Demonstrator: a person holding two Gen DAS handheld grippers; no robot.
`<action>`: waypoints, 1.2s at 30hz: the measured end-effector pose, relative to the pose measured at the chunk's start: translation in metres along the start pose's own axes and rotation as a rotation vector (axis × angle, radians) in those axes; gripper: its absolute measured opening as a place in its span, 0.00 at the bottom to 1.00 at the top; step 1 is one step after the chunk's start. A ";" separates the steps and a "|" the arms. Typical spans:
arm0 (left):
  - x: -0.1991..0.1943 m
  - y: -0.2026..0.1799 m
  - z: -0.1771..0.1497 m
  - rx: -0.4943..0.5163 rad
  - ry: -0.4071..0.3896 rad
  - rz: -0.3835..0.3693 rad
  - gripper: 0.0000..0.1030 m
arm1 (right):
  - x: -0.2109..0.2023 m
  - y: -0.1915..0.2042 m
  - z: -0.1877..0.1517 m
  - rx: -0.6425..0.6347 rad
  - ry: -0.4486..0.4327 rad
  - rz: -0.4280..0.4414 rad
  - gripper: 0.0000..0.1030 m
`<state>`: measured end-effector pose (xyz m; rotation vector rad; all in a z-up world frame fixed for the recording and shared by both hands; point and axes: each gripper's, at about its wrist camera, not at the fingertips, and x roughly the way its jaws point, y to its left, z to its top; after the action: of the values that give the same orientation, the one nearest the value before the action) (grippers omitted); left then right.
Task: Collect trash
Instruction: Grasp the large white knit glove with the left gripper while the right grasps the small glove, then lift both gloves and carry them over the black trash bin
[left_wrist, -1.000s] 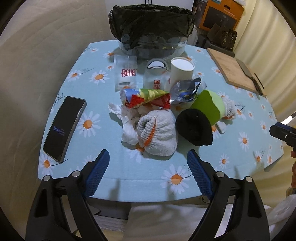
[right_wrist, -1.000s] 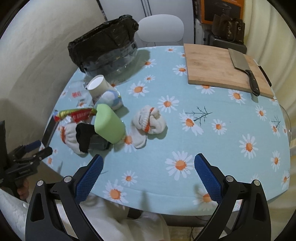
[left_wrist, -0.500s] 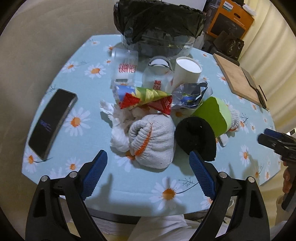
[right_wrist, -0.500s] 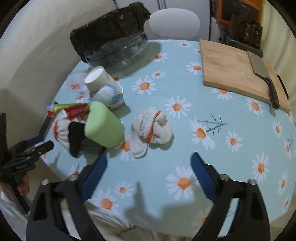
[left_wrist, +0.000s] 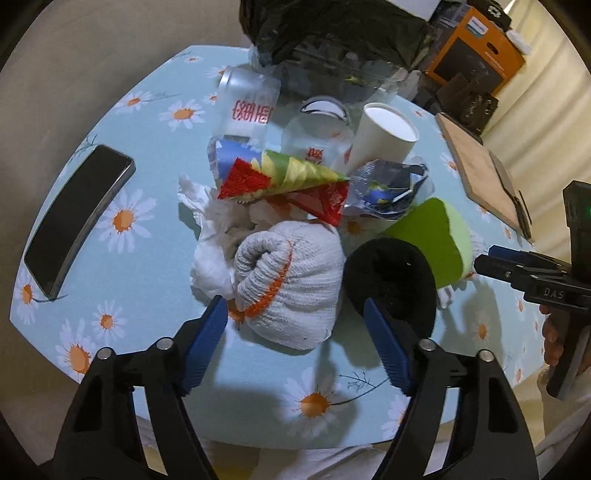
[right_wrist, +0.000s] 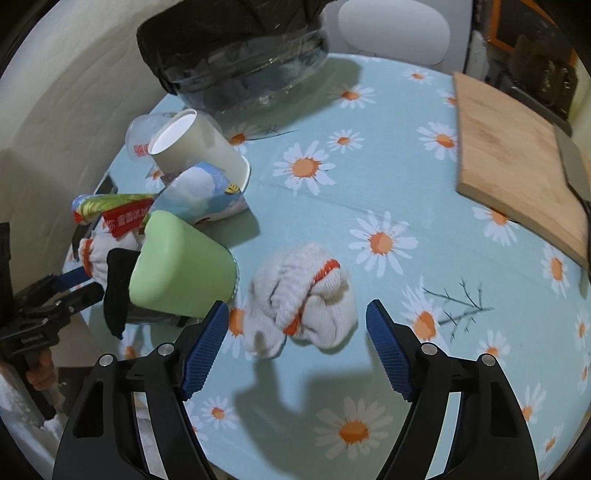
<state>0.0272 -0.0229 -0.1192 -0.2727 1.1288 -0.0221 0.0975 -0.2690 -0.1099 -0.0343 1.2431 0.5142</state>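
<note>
2 grippers hover over a daisy tablecloth (right_wrist: 369, 177): left gripper (left_wrist: 295, 332) and right gripper (right_wrist: 295, 325), jaws parted and narrowing, each straddle 1 balled white glove (left_wrist: 291, 284) (right_wrist: 306, 295), ungripped.

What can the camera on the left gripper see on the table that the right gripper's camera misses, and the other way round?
Only the left wrist view clearly shows the black phone lying flat, the crumpled white tissue and the open left gripper over one rolled white glove.

Only the right wrist view shows a white chair behind the table and the open right gripper over a second rolled glove.

Both show the bag-lined bin, the paper cup, the green cup and the cutting board.
</note>
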 end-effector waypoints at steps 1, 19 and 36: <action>0.002 0.001 -0.001 -0.008 0.004 0.000 0.63 | 0.004 -0.001 0.003 -0.008 0.014 0.014 0.68; 0.008 0.004 0.004 -0.043 0.004 -0.013 0.23 | 0.019 0.000 0.020 -0.094 0.105 0.080 0.28; -0.028 0.003 -0.004 0.206 0.007 0.025 0.20 | -0.015 0.008 -0.005 -0.023 -0.001 -0.022 0.18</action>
<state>0.0112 -0.0168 -0.0962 -0.0750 1.1267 -0.1169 0.0866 -0.2691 -0.0960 -0.0665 1.2346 0.5097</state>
